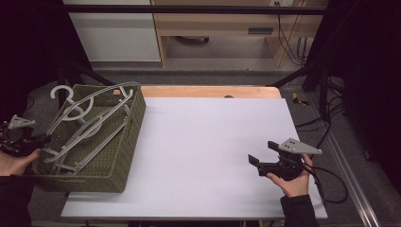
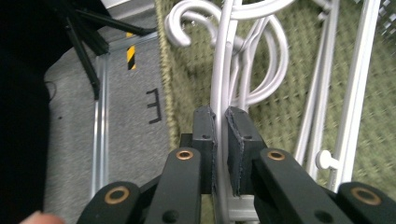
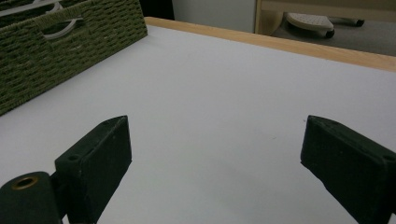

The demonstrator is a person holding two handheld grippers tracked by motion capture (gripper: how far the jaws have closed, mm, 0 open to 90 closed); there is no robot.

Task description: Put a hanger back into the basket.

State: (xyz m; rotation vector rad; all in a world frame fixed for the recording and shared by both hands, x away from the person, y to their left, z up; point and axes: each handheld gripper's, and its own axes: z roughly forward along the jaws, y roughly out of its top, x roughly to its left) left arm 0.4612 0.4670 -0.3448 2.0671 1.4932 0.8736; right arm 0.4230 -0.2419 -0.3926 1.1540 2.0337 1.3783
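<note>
Several white plastic clothes hangers (image 1: 87,125) lie heaped in one olive-green woven rectangular basket (image 1: 125,156), which serves as landmark for this entry.

Item 1: left gripper (image 2: 220,135), black, two-jawed, held in the person's left hand (image 1: 14,163) at the basket's outer left wall. Jaws pressed together on the thin white bar of one hanger (image 2: 218,93); the bar runs up between the pads and curves on toward the hooks lying over the basket's woven floor.

Item 2: remaining hangers, loose in the basket, overlapping one another; one hook (image 1: 61,91) rises above the basket's far left corner.

Item 3: right gripper (image 1: 263,152), black with grey three-cornered plate, held in the person's right hand (image 1: 293,182), well apart from the basket to its right, over the white table sheet (image 1: 213,137). Jaws spread wide with nothing between them, pointing toward the basket.

Item 4: wooden table edge (image 1: 208,91), exposed beyond the sheet, level with the basket's far side.
</note>
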